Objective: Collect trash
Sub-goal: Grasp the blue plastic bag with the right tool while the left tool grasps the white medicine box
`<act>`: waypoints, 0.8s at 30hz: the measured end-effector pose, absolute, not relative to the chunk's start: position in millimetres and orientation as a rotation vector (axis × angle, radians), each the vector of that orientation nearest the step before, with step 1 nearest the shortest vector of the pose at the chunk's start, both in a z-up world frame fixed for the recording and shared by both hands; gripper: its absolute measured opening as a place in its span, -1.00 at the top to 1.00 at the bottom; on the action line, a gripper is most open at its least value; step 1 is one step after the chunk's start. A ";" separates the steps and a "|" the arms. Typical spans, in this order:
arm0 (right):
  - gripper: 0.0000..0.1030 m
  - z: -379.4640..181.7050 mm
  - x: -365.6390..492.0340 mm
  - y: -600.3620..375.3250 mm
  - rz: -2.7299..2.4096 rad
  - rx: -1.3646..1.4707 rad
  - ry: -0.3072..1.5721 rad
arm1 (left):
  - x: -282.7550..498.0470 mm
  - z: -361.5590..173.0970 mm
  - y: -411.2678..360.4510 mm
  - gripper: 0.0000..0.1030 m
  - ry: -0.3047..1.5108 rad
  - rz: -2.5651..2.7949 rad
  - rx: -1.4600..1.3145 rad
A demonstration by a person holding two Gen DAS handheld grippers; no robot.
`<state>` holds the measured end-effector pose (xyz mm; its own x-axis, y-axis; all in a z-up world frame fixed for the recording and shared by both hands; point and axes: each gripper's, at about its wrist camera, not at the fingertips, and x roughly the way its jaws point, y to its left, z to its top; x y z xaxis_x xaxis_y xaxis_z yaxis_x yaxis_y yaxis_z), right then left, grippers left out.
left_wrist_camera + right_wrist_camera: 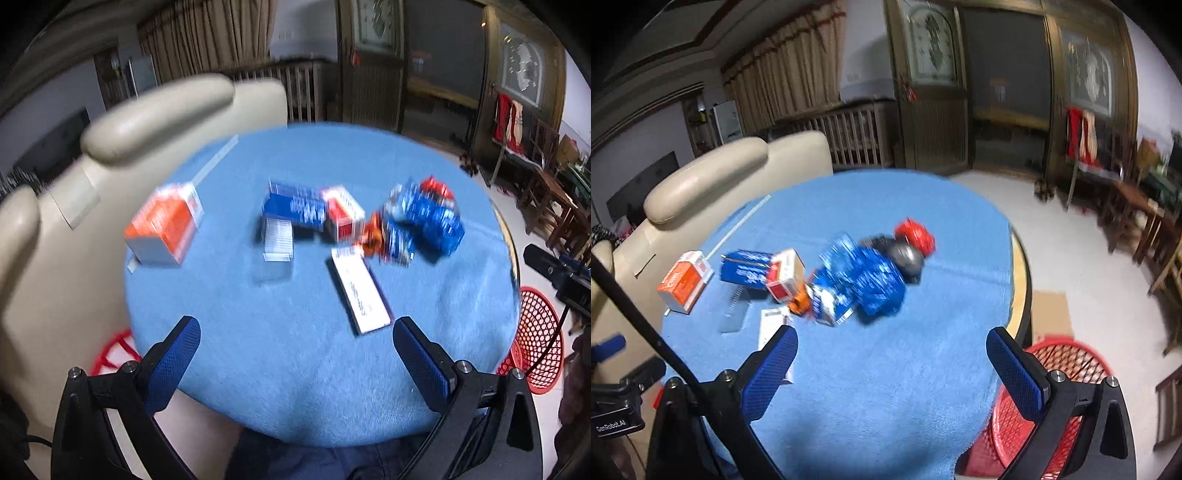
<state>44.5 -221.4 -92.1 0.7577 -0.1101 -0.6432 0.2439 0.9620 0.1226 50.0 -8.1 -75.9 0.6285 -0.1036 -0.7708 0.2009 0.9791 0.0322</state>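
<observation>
Trash lies on a round table under a blue cloth. An orange-and-white box sits at the left. Mid-table are a blue box, a red-and-white box, a flat white carton, crumpled blue wrappers and a red crumpled piece. My left gripper hangs open above the table's near edge. My right gripper is open too, nothing between its fingers. Both views are blurred.
A red mesh basket stands on the floor at the table's right side. A beige sofa flanks the left. Wooden chairs and a table stand at the far right. A cable crosses the right wrist view.
</observation>
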 end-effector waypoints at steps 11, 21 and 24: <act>-0.98 -153.1 119.9 -275.7 -0.033 0.442 0.861 | 102.7 -118.0 -45.6 -0.99 1.005 -0.269 0.092; -0.30 -193.1 211.3 -279.0 0.002 0.489 0.969 | 149.0 -168.3 -69.5 -0.09 1.177 -0.305 0.032; -0.25 -196.5 215.1 -275.2 0.049 0.501 0.951 | 150.4 -173.3 -67.2 0.21 1.184 -0.340 -0.024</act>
<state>215.1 -275.2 -196.5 0.5889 0.2561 -0.7666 0.1762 0.8850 0.4310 150.4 -67.2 -173.3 0.3325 -0.2727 -0.9028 0.2477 0.9489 -0.1954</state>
